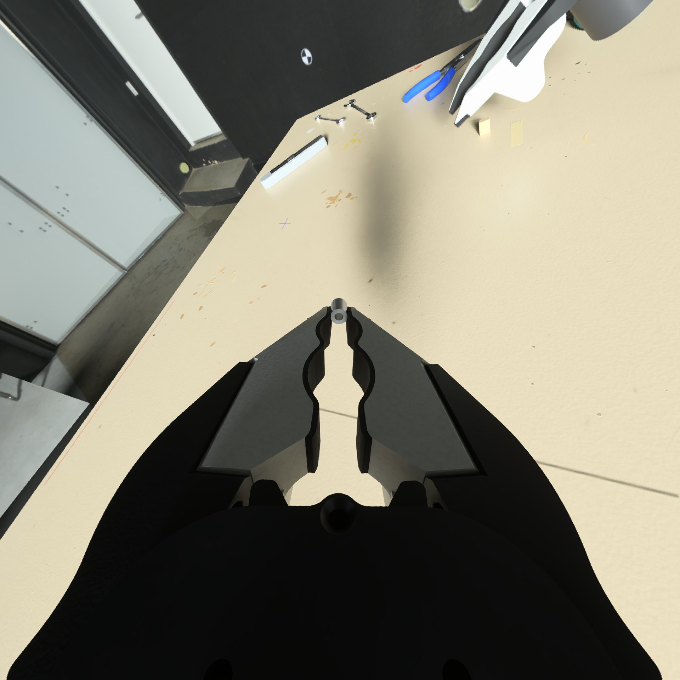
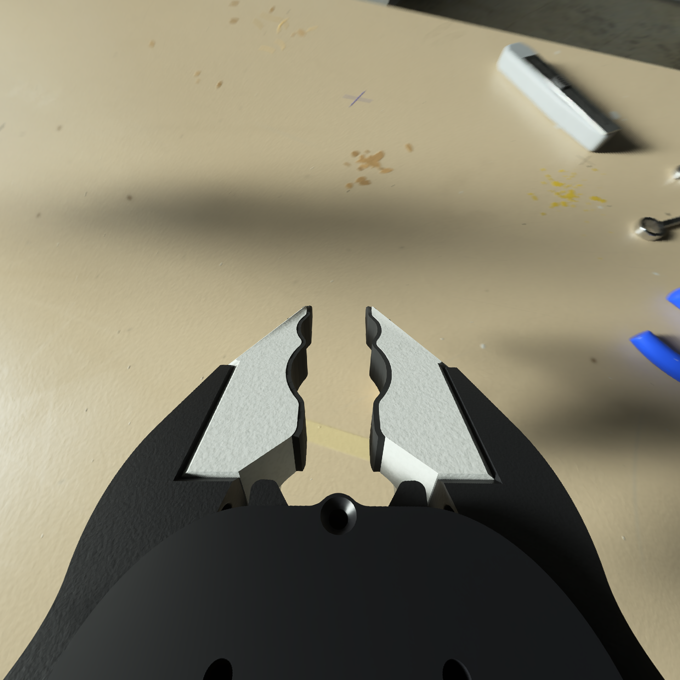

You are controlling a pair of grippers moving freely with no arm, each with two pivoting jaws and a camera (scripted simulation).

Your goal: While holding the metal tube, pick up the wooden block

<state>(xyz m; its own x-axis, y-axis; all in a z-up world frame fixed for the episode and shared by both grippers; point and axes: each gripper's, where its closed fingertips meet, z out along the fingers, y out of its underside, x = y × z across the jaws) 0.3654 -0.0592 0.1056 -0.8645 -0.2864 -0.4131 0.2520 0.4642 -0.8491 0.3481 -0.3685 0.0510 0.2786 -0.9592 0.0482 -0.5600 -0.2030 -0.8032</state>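
Observation:
My left gripper (image 1: 339, 312) is shut on a small grey metal tube (image 1: 339, 311), held end-on at its fingertips above the beige table. The small wooden block (image 1: 484, 127) lies far off at the upper right of the left wrist view. The right gripper (image 1: 461, 119) shows there too, white-fingered, with its tips just left of the block. In the right wrist view my right gripper (image 2: 339, 312) is open and empty over bare table; the block is not visible there.
A white-and-black utility knife (image 1: 294, 162) (image 2: 557, 97), two small wrenches (image 1: 346, 112) and blue-handled pliers (image 1: 428, 85) (image 2: 658, 349) lie near the table's far edge (image 1: 235, 206). A tan tape strip (image 1: 516, 133) lies right of the block. The floor drops off on the left.

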